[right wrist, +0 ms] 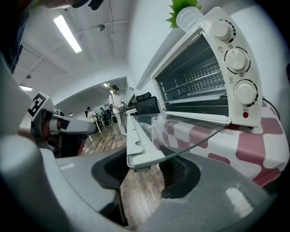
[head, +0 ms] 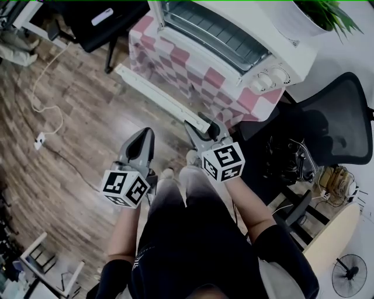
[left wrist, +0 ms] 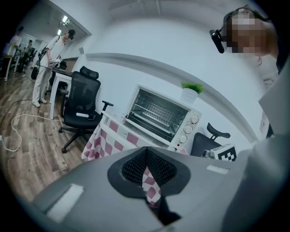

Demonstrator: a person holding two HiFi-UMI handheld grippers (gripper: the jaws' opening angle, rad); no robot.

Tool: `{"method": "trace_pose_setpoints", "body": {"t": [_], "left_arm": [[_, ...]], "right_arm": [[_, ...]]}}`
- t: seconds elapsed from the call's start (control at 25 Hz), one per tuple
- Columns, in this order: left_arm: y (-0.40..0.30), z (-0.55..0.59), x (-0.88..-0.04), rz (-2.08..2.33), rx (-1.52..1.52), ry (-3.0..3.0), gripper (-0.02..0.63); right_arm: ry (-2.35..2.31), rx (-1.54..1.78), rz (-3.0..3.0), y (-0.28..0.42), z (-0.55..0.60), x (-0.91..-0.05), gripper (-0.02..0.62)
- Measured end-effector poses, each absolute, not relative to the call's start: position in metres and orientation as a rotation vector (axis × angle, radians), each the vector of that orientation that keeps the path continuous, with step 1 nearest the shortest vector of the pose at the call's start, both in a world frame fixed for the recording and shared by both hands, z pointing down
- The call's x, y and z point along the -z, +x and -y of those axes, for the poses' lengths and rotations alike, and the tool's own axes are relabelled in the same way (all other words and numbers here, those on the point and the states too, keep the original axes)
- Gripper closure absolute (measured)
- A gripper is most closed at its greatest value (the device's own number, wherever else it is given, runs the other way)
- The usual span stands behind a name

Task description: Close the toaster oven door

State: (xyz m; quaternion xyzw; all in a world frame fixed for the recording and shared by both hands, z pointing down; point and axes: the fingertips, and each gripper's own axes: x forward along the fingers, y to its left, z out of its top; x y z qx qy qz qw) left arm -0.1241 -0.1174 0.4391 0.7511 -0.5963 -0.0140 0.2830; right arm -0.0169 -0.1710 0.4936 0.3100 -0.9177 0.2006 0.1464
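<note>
The white toaster oven (head: 251, 35) stands on a pink-and-white checked tablecloth (head: 175, 64), its glass door (head: 160, 96) folded down and open. My right gripper (head: 201, 125) is at the near end of the door's white handle bar (right wrist: 138, 145); that end lies between the jaws with a gap on the left side, so the right gripper (right wrist: 145, 174) is open around it. My left gripper (head: 143, 137) hangs lower and to the left, away from the door, shut and empty. From the left gripper (left wrist: 146, 174) view the oven (left wrist: 161, 115) is some way ahead with its racks showing.
A black office chair (head: 333, 122) stands right of the table and another (head: 99, 23) behind it. A potted plant (head: 327, 14) sits by the oven. A white cable (head: 49, 111) runs over the wood floor. People (left wrist: 45, 68) stand far off.
</note>
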Motion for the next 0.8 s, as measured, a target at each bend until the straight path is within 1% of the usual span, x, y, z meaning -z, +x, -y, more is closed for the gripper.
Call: {"method": "trace_pose_setpoints", "body": {"t": [0.24, 0.8], "left_arm": [[-0.12, 0.125, -0.42, 1.594, 0.057, 2.058, 0.589], [-0.102, 0.14, -0.387, 1.586, 0.098, 2.137, 0.589]], "right_arm": [[0.92, -0.636, 2.661, -0.013, 0.172, -0.47, 0.428], [0.927, -0.711, 2.74, -0.002, 0.184, -0.418, 0.43]]}}
